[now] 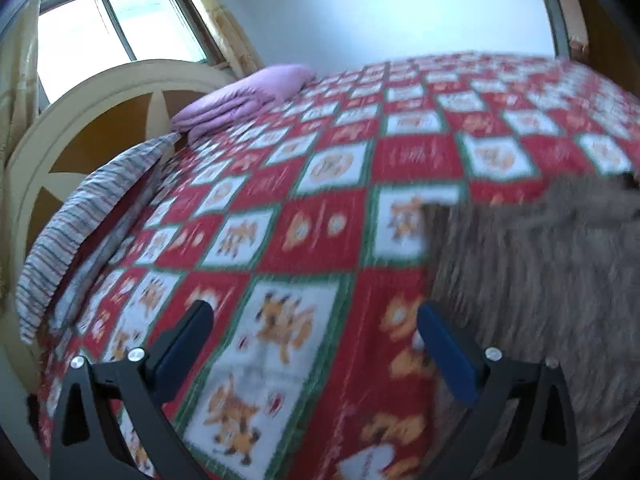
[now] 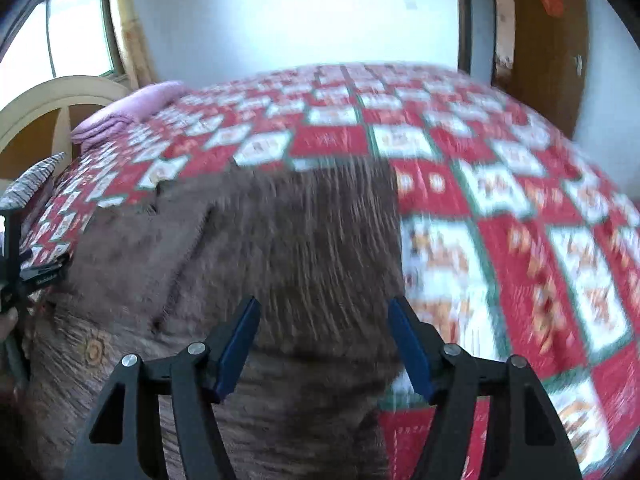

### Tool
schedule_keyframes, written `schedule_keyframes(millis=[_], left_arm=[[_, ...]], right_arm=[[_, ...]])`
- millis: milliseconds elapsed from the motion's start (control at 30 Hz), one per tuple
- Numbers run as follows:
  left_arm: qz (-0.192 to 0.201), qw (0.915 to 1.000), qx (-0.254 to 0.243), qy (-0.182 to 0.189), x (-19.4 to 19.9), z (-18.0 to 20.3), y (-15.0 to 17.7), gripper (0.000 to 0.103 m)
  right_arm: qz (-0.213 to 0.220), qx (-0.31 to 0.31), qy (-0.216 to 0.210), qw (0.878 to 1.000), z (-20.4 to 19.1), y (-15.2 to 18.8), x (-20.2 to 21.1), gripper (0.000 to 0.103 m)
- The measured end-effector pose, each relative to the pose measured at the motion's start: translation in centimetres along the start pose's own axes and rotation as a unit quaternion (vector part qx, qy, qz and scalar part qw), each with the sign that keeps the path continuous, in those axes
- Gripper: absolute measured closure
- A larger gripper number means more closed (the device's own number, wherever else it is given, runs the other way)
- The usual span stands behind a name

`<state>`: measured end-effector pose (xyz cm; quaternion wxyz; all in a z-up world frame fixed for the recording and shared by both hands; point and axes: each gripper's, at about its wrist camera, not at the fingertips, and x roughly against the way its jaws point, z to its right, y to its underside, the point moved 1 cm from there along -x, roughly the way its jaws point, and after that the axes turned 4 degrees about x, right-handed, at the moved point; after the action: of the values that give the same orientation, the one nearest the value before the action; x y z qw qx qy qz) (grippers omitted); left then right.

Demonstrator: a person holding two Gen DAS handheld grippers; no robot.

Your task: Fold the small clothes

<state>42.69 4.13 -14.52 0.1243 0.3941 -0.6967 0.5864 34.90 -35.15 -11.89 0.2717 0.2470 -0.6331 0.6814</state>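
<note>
The bed fills both views, spread with a red, white and green checked quilt (image 1: 304, 208) printed with little orange animal figures, though everything is blurred. On the left wrist camera the cream and tan headboard (image 1: 100, 120) curves up at 9 to 10 o'clock, and behind it at 11 o'clock sits a bright window (image 1: 112, 24). On the right wrist camera a brown wooden door (image 2: 548, 40) stands at 1 o'clock beyond the far edge of the bed.

Now the garment: a brown fuzzy sweater (image 2: 272, 248) lies flat on the quilt, taking up the centre and the 7 to 9 o'clock side of the right view, with a round tan button (image 2: 94, 349) showing at 8 o'clock. In the left view the same sweater comes in at 3 to 5 o'clock.

Up by the headboard, a folded lilac blanket (image 1: 244, 96) rests at 11 o'clock in the left view, and a striped pillow (image 1: 88, 216) leans along the bed's edge at 9 o'clock.

The right gripper (image 2: 324, 344) hangs over the sweater at 6 o'clock, blue-padded jaws spread wide with nothing between them; its right finger sits over the sweater's edge where quilt shows. The left gripper (image 1: 316, 344) is over bare quilt at 6 o'clock, jaws wide apart and empty, its right finger just at the sweater's border. In the right view the left gripper peeks in as a dark shape at 9 o'clock, at the sweater's far side.
</note>
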Motion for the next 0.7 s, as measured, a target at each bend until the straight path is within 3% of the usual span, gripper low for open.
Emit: schedule_keyframes(millis=[100,167,200,300,700], left_arm=[[-0.004,0.9994,-0.029,-0.021,-1.6,1.7,-0.6,0.000],[-0.030,0.9964,-0.049,-0.063,-3.6,2.4,0.2,0.000],[-0.035,0.9975,-0.032,-0.052,-4.0,1.8,0.6,0.000],[-0.043,0.9977,-0.007,-0.052,-3.9,0.4,1.1,0.000],[-0.059,0.9965,0.022,-0.054,-3.9,-1.2,2.1,0.000]], right_arm=[[-0.036,0.002,0.026,0.999,0.1,-1.8,-3.3,0.035],[-0.074,-0.001,0.053,0.996,1.4,-1.2,-5.4,0.035],[-0.078,-0.010,0.044,0.996,1.9,-0.7,-5.7,0.035],[-0.061,-0.062,0.003,0.996,4.2,0.4,-5.6,0.035],[-0.052,-0.047,0.064,0.995,3.7,1.8,-4.1,0.035]])
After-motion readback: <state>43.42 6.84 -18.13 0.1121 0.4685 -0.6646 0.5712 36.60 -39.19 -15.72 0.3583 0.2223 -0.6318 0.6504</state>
